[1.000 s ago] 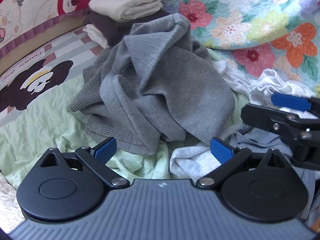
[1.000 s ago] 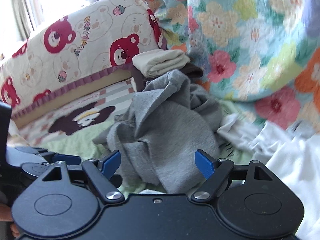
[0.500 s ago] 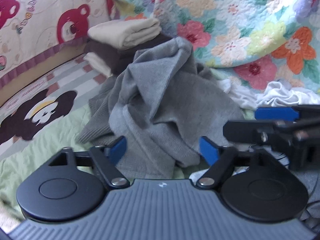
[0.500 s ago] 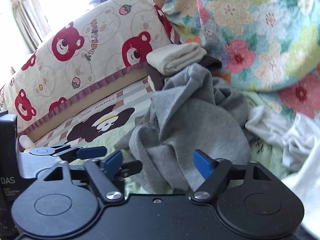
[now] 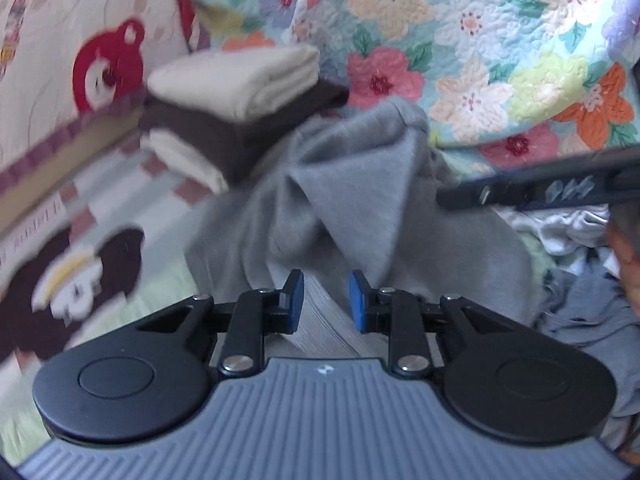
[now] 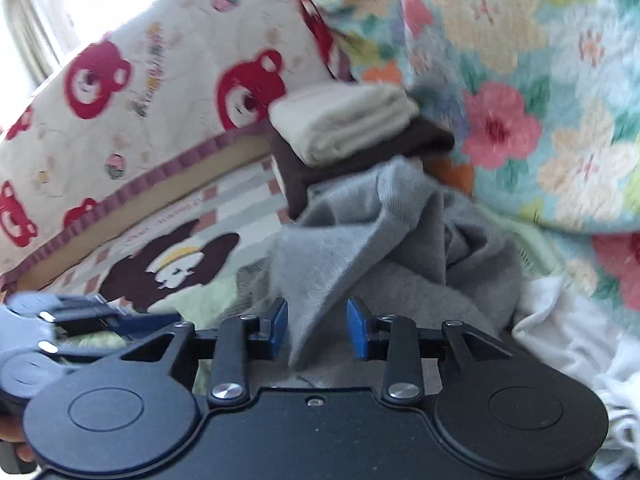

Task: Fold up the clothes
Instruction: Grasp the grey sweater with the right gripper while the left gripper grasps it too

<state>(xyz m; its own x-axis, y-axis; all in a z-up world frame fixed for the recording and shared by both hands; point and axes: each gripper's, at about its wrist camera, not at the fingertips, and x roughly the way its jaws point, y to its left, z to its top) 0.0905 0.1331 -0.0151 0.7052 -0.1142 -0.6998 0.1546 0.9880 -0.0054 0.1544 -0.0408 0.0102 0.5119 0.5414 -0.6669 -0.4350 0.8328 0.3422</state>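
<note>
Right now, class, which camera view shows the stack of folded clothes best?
The left wrist view: the folded stack shows all three layers, cream over brown over cream, though blurred. In the right wrist view the stack shows its cream and brown layers, but the grey sweater hides its lower part.

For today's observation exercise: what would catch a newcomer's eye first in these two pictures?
First, the crumpled grey sweater heaped mid-bed, with the left tool and right tool both closing, grey cloth between their pads. Behind it sits a neat stack of folded clothes, cream on brown. The bright flowered quilt fills the back right, and the red-bear cushion the back left.
</note>
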